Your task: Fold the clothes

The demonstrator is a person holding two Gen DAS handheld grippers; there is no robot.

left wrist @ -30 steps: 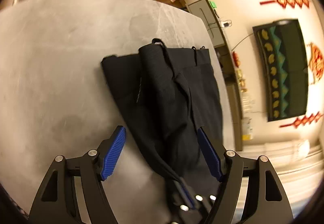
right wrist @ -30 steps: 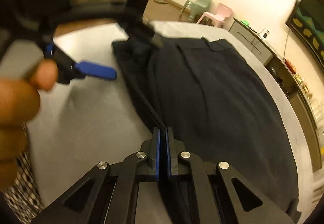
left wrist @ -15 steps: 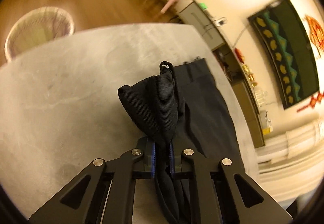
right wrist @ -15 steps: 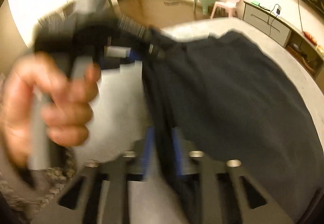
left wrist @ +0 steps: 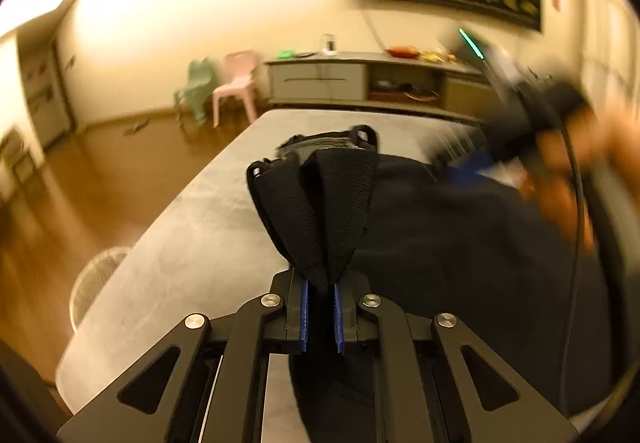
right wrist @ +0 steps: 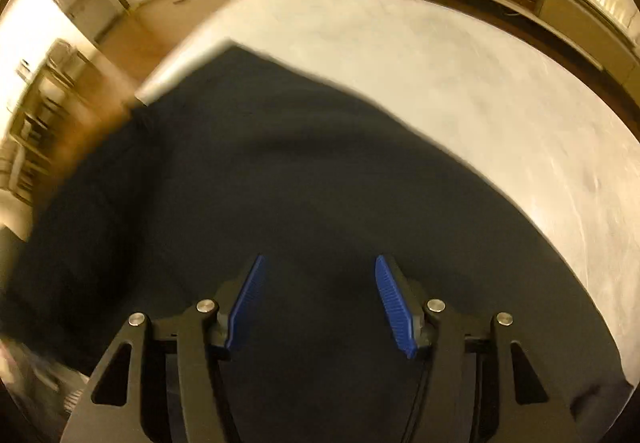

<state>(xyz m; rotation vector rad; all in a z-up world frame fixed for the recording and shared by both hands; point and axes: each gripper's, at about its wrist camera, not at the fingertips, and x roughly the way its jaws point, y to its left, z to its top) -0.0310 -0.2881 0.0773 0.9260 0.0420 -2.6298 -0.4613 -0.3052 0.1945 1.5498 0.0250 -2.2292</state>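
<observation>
Dark navy trousers [left wrist: 460,243] lie across the grey table [left wrist: 208,235]. My left gripper [left wrist: 319,303] is shut on the bunched waistband [left wrist: 320,195], which stands up from its blue pads with a belt loop showing at the top. In the right wrist view the trousers [right wrist: 280,183] spread flat under my right gripper [right wrist: 320,299], which hovers open above the cloth with nothing between its blue pads. The right gripper and the hand holding it appear blurred at the right of the left wrist view.
The table's [right wrist: 460,83] bare grey top runs to the far and right edges. A white wire basket [left wrist: 96,283] stands on the wooden floor at the left. Pink [left wrist: 236,83] and green [left wrist: 196,87] chairs and a low sideboard [left wrist: 360,81] line the far wall.
My right gripper has let go of the trousers and opened, now hovering over the flat cloth. My left gripper, open a second ago, shut on the waistband and has swung round with it.
</observation>
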